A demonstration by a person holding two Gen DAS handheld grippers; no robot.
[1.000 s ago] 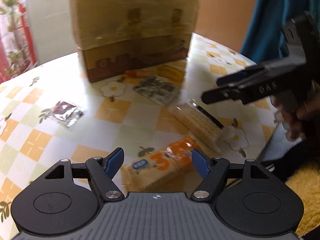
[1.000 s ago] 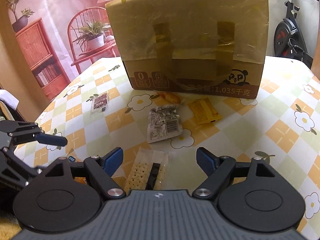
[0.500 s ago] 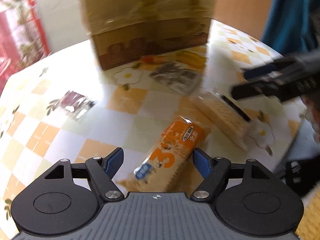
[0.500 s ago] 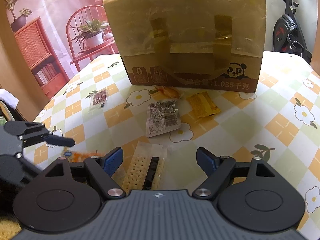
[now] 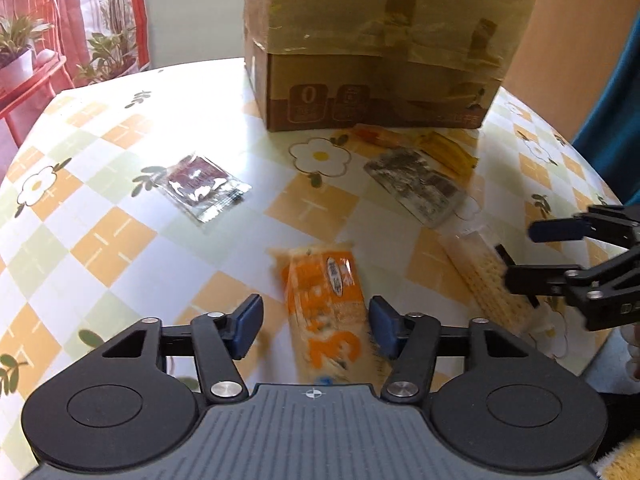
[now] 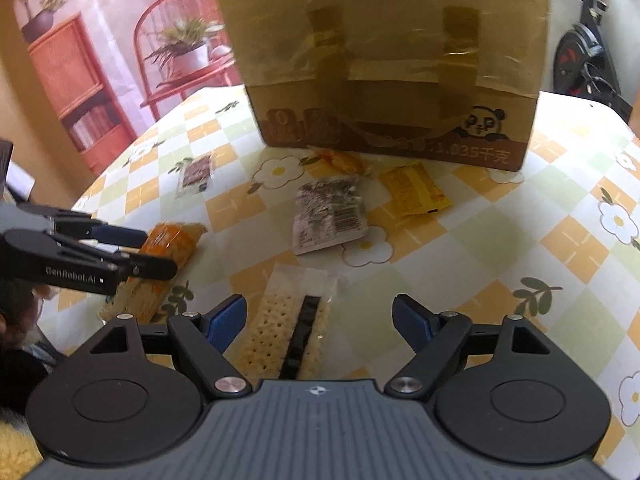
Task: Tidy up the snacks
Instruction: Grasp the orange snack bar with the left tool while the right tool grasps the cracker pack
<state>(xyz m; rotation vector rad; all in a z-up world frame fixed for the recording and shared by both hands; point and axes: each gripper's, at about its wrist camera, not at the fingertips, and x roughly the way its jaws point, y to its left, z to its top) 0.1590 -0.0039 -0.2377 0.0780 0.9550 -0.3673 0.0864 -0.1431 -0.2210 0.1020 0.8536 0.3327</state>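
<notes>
Snacks lie scattered on the flower-check tablecloth [image 5: 120,240] in front of a tall cardboard box [image 5: 376,60] at the far side. The one in hand is the orange cracker pack [image 5: 326,308], lying lengthwise at the near edge between the pads of the left gripper [image 5: 316,326]. Its jaws are closing around the pack; the right pad looks to be at the wrapper's edge, while a gap shows on the left, so I would not call it gripped yet.

To do this well, I'd keep the pack centred so both pads meet its long sides together. A one-sided push would likely skid it over the glossy cloth. The squeeze should be gentle, since the crackers inside can crush, and the lift should wait until both pads bear.

The right gripper [image 6: 318,320] hangs wide open with nothing held, over a clear-wrapped cracker sleeve [image 6: 288,328] with a dark strip down its middle, just right of the orange pack. I'd leave it still until the left has lifted clear, as the 2 tools are close.

Further off lie a grey printed packet [image 6: 328,212], a yellow sachet [image 6: 414,188], an orange wrapped sweet [image 6: 344,160] against the box, and a dark red packet [image 5: 200,184] on the left.

Readable writing: a large "3" on the orange pack, "1.035千克" and a panda logo lettered "P&P" on the box, and "GenRobot.AI" on the left gripper's side
</notes>
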